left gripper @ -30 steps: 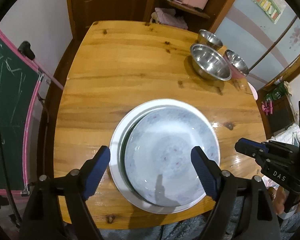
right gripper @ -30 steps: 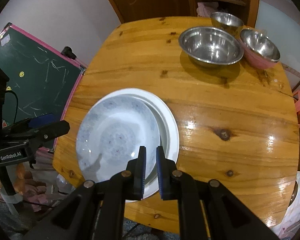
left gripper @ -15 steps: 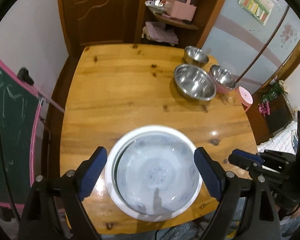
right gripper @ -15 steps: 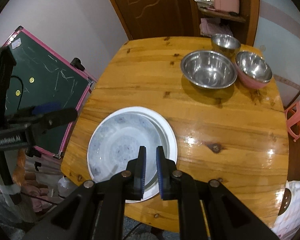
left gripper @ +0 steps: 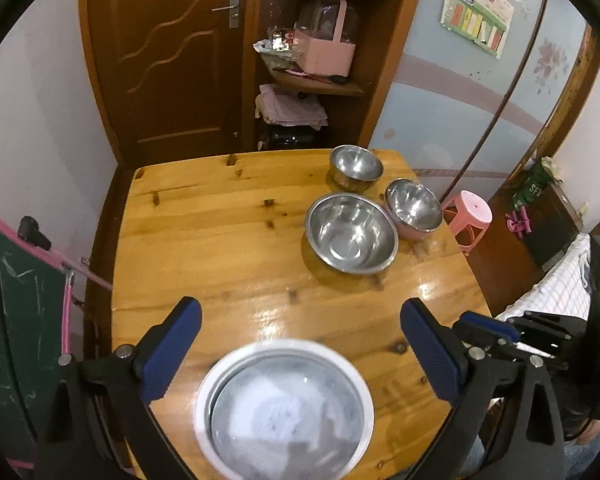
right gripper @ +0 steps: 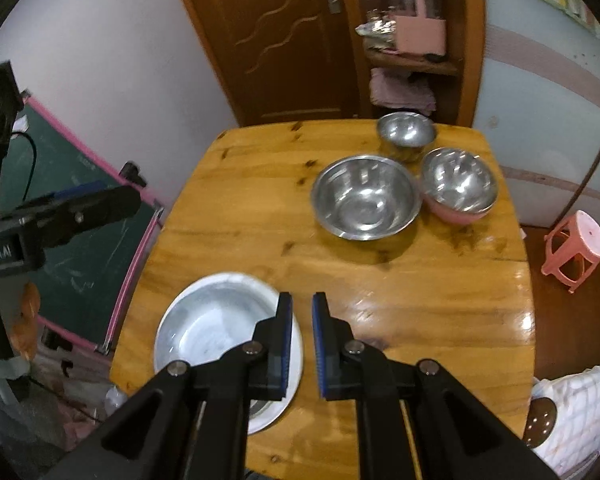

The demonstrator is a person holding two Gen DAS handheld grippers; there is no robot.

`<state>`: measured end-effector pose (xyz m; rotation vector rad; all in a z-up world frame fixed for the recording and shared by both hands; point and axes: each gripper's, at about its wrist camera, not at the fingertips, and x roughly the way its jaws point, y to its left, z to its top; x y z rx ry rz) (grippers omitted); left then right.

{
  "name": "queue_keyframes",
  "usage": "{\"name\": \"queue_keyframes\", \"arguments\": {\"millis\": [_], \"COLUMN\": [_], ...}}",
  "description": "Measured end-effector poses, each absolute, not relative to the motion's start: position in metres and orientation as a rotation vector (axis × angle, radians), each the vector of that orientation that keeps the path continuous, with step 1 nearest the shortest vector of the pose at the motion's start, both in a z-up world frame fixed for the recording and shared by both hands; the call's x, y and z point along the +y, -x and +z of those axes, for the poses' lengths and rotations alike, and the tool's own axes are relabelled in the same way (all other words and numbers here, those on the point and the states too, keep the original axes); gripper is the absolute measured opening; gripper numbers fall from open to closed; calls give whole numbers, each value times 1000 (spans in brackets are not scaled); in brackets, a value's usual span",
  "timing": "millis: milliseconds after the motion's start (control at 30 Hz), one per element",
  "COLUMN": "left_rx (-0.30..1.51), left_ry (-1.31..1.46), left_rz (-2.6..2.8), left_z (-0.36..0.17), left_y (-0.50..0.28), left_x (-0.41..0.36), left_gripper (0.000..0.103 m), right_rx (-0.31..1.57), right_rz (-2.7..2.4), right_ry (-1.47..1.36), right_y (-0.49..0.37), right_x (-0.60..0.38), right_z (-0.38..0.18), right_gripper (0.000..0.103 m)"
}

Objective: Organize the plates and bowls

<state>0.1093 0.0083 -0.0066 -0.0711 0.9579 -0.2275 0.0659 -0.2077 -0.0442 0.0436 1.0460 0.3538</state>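
A: Biggest first. Wooden table (left gripper: 228, 248) fills the middle of both views, its near edge at the bottom of the frame.

B: Next?

A: Plate stack. White plate (left gripper: 204, 396) at bottom center of the left wrist view, with a patterned bluish plate (left gripper: 284, 412) nested inside it. Blurry there. In the right wrist view the same stack sits lower left (right gripper: 168, 328), close to the table's near corner.

B: Bowls?

A: Three, clustered upper right of center. Large steel bowl (left gripper: 350, 238) is the nearest. Pink-sided bowl (left gripper: 414, 210) sits just right of it, rims about touching. Small steel bowl (left gripper: 356, 166) is behind both, near the far edge. All upright and empty. Well apart from the plates.

B: Grippers?

A: Left gripper (left gripper: 300, 350) has its blue-padded fingers (left gripper: 172, 352) spread wide, released, nothing between them. It's above the plate stack; can't tell if it touches, looks clear. Right gripper (right gripper: 302, 340) is bottom center of its own view, pads (right gripper: 285, 336) nearly together with a narrow gap, gripping nothing. Its left finger overlaps the plate's right rim in the picture; contact not clear.

B: Background?

A: Brown door (left gripper: 172, 52) upper left, shelf with a pink box (left gripper: 326, 54) upper center, pink stool (left gripper: 470, 216) right of the table, green chalkboard (left gripper: 8, 320) at the left edge.
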Motion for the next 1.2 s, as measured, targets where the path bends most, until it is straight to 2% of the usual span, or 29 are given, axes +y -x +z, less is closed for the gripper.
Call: {"name": "queue_keyframes", "arguments": {"millis": [400,833,1200], "left_rx": [972,1037,1166], "left_ry": [93,91,115], "left_rz": [-249,-246,-227], "left_z": [-34,-100,-157], "left_y": [-183,-263,-305], "left_x": [-22,-60,-53], "left_gripper": [99,99,98], "right_rx": [1035,1221,1312], "right_rz": [235,250,243], "right_ry": [-113,-258,-379], "right_y": [-134,-216,-245], "right_x": [-261,-284,-294], "right_z": [-39,-114,-158], "right_gripper": [10,10,10]}}
